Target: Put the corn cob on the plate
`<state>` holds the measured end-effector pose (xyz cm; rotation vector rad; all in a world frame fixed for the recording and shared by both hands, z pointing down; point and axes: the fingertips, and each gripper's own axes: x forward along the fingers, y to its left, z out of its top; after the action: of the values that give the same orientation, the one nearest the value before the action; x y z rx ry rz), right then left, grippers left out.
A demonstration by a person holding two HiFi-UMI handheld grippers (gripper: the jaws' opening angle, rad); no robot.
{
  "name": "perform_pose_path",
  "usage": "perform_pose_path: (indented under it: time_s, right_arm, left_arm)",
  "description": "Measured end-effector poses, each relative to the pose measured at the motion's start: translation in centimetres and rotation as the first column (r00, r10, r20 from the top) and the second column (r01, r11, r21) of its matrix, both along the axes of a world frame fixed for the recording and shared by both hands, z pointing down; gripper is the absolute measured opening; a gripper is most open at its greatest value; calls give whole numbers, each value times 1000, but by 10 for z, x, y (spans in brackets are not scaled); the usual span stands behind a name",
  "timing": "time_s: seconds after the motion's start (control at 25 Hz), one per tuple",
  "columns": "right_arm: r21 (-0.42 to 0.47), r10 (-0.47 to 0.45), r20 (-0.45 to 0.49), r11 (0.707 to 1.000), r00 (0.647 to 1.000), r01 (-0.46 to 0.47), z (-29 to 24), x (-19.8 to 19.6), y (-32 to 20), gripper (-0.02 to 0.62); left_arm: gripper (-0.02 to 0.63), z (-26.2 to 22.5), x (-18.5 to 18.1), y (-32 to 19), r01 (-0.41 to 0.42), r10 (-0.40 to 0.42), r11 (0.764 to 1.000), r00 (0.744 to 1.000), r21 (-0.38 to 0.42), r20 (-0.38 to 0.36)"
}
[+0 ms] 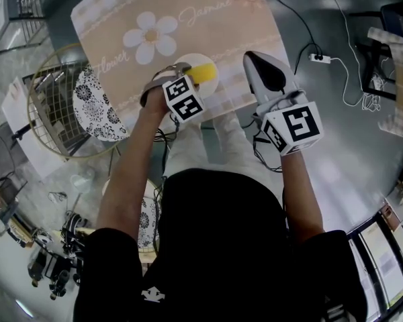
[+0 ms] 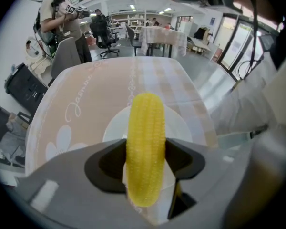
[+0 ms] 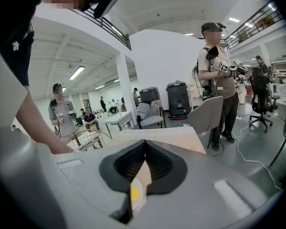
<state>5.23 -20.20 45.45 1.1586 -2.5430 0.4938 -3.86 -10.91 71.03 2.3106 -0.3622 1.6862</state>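
I judge the corn cob [image 2: 145, 123] to be light and stiff. Its bumpy kernel rows give the pads something to bite on. It is round, though, with a rather glossy surface, so it could twist in a loose grip or roll once it is let go. The best hold is across the thick middle, squeezing the two sides, and that is the hold I see now.

The left gripper [image 1: 185, 74] is clamped on the cob, one jaw on each side. The cob runs straight out between the jaws, its longer part beyond them and a short end behind.

The gripper carries the cob pointing steeply downward over the white plate [image 2: 181, 123]. The plate sits on the tablecloth [image 1: 208, 19], close to the table's near edge and about midway along it. From the head view the cob lies across the plate's side nearest the left gripper. I cannot tell whether it touches the plate or hangs just above it.

The right gripper [image 3: 144, 156] has its jaws pressed together with nothing between them. It hovers over the near edge of the table, just beside the plate on its right.
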Motion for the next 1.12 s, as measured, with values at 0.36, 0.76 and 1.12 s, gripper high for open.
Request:
perform_pose_path:
  time_s: [0.36, 0.76, 1.12]
  right_arm:
    - [-9, -3, -2, 1000, 1000, 3, 4, 6, 1, 3]
    - [-16, -10, -1, 1000, 1000, 10, 6, 12, 0, 3]
    - [-20, -34, 6, 999, 999, 34, 8, 13, -4, 3]
  left_arm:
    - [265, 7, 5, 0, -25, 23, 999, 999, 28, 38]
    - [270, 7, 4, 1, -25, 23, 999, 999, 44, 40]
    - [357, 2, 5, 3, 23, -22, 999, 1000, 46, -15]
